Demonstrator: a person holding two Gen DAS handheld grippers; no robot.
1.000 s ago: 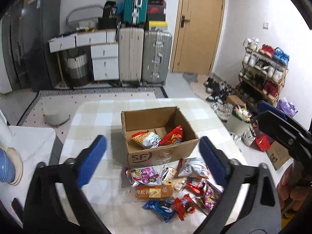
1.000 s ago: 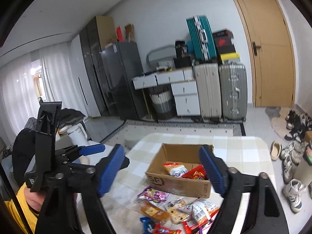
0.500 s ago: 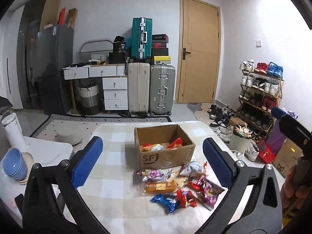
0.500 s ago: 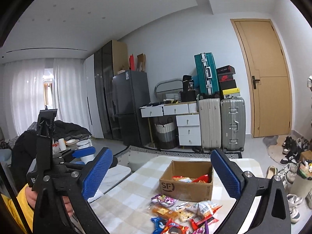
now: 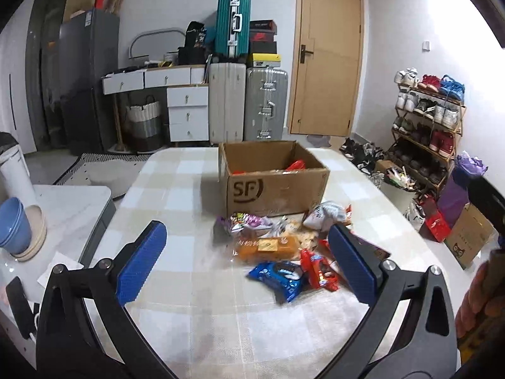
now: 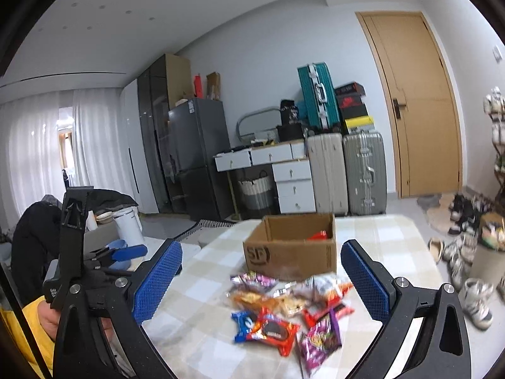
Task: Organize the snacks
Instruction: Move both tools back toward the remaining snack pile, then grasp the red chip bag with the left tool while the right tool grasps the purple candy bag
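Note:
An open cardboard box point(image 5: 274, 183) marked SF stands on the checked table point(image 5: 176, 195), with a red packet showing inside. It also shows in the right wrist view point(image 6: 290, 249). Several snack packets lie in front of it: an orange pack point(image 5: 268, 248), a blue cookie pack point(image 5: 279, 276), a red pack point(image 5: 318, 271), a purple bag point(image 6: 320, 338). My left gripper point(image 5: 249, 265) is open and empty, low over the table before the pile. My right gripper point(image 6: 262, 284) is open and empty, above the pile.
A white side table point(image 5: 63, 202) with blue bowls point(image 5: 14, 224) stands left of the table. Suitcases point(image 5: 249, 104), drawers and a door are at the back. A shoe rack point(image 5: 426, 120) and bags stand on the right.
Both grippers have dropped lower and closer to the table; the box and snack pile now look larger and nearer. Both stay open and empty.

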